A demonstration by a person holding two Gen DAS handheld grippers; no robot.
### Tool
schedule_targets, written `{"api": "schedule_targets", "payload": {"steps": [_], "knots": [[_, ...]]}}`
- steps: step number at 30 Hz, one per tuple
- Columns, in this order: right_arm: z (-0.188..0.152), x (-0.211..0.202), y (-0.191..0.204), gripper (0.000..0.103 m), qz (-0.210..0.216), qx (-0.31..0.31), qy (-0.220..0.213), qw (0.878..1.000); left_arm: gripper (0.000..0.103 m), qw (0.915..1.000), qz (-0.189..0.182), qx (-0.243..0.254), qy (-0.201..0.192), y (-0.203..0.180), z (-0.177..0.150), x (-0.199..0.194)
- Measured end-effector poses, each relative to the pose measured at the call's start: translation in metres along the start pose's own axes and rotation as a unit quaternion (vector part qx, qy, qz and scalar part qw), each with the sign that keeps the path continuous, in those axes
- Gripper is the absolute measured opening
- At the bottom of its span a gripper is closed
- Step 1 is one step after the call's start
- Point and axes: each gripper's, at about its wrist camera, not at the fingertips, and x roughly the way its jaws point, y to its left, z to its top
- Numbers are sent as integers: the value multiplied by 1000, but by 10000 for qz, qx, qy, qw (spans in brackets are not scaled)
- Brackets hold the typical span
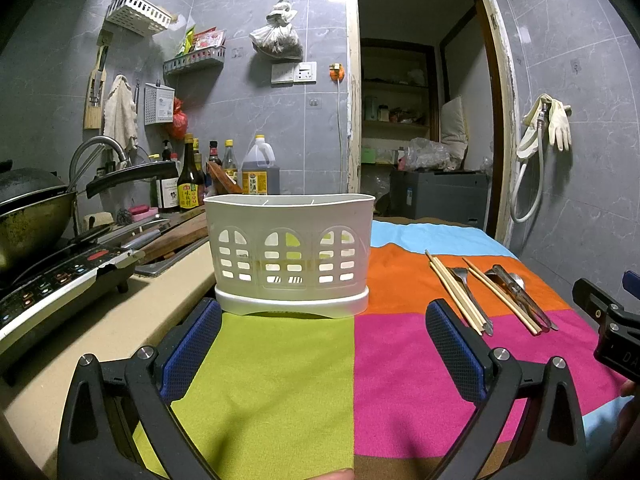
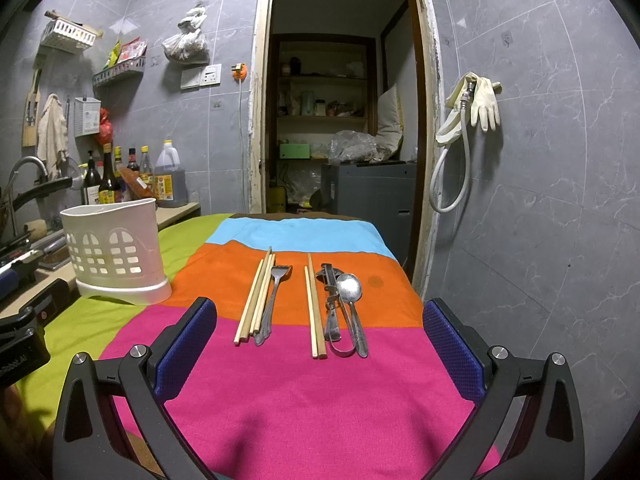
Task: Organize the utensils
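Grey tiles cover the kitchen wall, and a dark doorway opens behind the worktop. A patchwork cloth (image 2: pixel 304 392) in green, pink, orange and blue lies over the worktop.

On the green patch stands a white utensil holder (image 1: pixel 290 254) with little window holes. It sits upright, on the left side of the cloth. The left tongs (image 1: pixel 324 344) hang just in front of it, spread wide, with nothing between them.

On the orange and pink patches lie the utensils, all in a row. From the left there are wooden chopsticks (image 2: pixel 254 304) touching a fork (image 2: pixel 274 300). Next comes another pair of chopsticks (image 2: pixel 314 308), a bit apart. Then a metal peeler (image 2: pixel 331 304) and a spoon (image 2: pixel 352 304) lie side by side, touching. The right tongs (image 2: pixel 320 352) are spread wide too, near the handles, holding nothing.

Sauce bottles (image 1: pixel 224 172) and a wok (image 1: pixel 28 216) sit far left.
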Motion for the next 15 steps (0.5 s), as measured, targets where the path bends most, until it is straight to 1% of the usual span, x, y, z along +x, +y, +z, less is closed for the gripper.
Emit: {"api": "schedule_targets", "payload": {"steps": [3,6,11,15], "knots": [[2,0,-2,103,-2,6,5,10000,100,10000,0,6,26,-1,1,-1],[1,0,0,103,1,20,20,10000,100,10000,18,0,84,-2,-5,4],[-6,6,7,103,11,21,44,10000,100,9998,-45,-46,163,-3,2,8],[-9,7,10,103,13,48,87,9999,100,9995,-1,131,290,-9,11,13]]}}
